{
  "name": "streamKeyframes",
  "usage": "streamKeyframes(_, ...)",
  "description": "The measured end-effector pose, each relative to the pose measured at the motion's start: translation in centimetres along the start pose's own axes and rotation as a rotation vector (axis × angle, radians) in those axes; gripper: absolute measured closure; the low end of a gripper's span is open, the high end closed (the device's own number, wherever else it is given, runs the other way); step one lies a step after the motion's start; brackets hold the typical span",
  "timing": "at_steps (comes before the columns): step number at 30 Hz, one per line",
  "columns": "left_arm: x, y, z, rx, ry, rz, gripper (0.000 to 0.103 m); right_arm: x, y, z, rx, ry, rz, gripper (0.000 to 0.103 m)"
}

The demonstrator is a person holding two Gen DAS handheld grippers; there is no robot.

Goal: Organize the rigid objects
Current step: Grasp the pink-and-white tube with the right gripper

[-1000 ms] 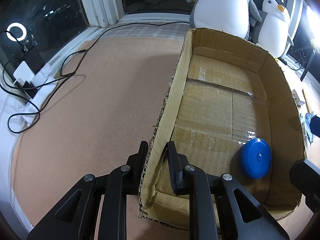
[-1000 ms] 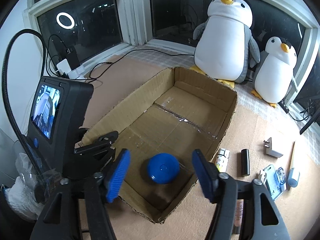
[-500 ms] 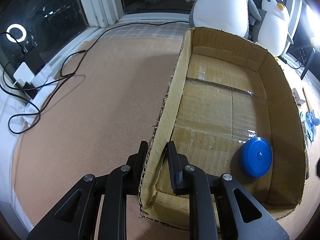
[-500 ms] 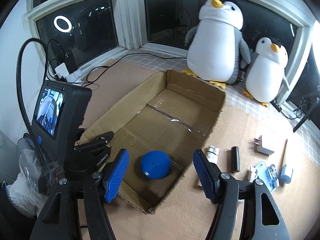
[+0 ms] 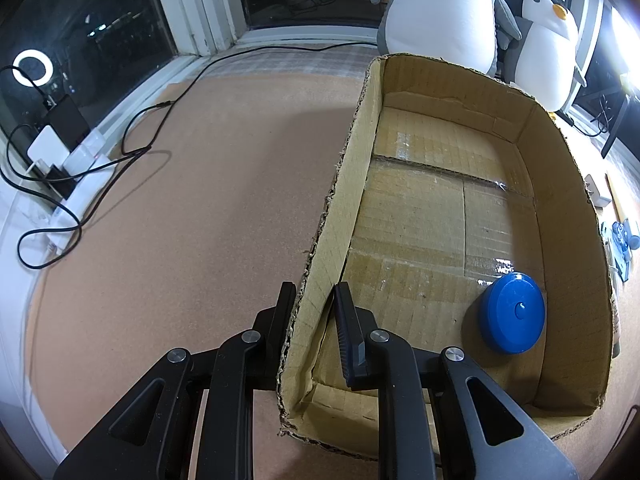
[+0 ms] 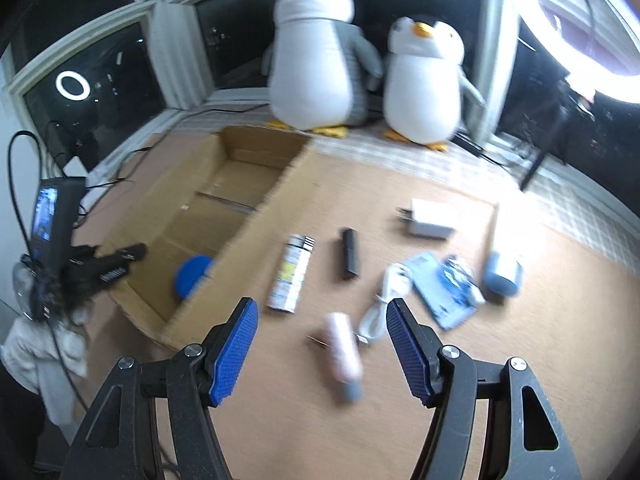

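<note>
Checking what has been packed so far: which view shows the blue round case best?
The left wrist view: the blue round case lies sharp and whole on the cardboard box floor. In the right wrist view it is blurred and half hidden behind the box wall.

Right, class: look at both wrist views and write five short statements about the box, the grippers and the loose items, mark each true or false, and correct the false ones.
1. The left gripper is clamped on a side wall of the cardboard box. True.
2. The blue round case lies on the mat outside the box. False: it lies inside the box, near the right wall.
3. The right gripper is holding the pink tube. False: it is open and empty, with the tube on the mat between its fingers in the view.
4. The white charger is outside the box. True.
5. Three plush penguins sit by the window. False: there are two, a large penguin and a small penguin.
</note>
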State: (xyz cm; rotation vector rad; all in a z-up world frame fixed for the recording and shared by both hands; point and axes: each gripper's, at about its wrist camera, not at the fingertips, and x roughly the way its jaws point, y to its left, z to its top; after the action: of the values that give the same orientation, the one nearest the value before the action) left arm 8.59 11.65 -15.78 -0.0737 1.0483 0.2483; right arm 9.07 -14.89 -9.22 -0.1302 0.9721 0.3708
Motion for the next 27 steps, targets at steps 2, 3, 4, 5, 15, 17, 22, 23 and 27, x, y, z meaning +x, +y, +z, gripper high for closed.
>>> streamKeyframes(2, 0.0, 0.0, 0.0, 0.001, 0.0, 0.0, 0.085, 0.3, -1.0, -0.5, 0.004, 0.011, -0.015, 0.04)
streamKeyframes(3, 0.0, 0.0, 0.0, 0.001, 0.0, 0.0, 0.085, 0.4, -1.4, -0.7, 0.005, 0.015, -0.017, 0.04)
streamKeyframes(4, 0.0, 0.0, 0.0, 0.0, 0.0, 0.0, 0.085, 0.6, -1.8, -0.9, 0.006, 0.022, -0.017, 0.04)
streamKeyframes(5, 0.0, 0.0, 0.0, 0.0, 0.0, 0.0, 0.085, 0.9, -2.1, -1.0, 0.008, 0.032, -0.011, 0.04)
streamKeyframes(15, 0.0, 0.0, 0.0, 0.001, 0.0, 0.0, 0.085, 3.5, -2.2, -2.1, -0.015, 0.126, 0.082, 0.055)
streamKeyframes(17, 0.0, 0.0, 0.0, 0.001, -0.001, 0.0, 0.085, 3.9, -1.8, -2.4, -0.029, 0.144, 0.091, 0.058)
streamKeyframes(22, 0.0, 0.0, 0.0, 0.001, -0.001, -0.001, 0.085, 5.1, -1.1, -2.9, -0.044, 0.175, 0.093, 0.067)
streamKeyframes(23, 0.0, 0.0, 0.0, 0.001, -0.001, 0.0, 0.085, 5.3, -1.0, -2.9, -0.046, 0.178, 0.09, 0.067)
streamKeyframes(27, 0.0, 0.0, 0.0, 0.001, -0.001, 0.0, 0.085, 5.8, -0.6, -2.9, -0.053, 0.191, 0.086, 0.076)
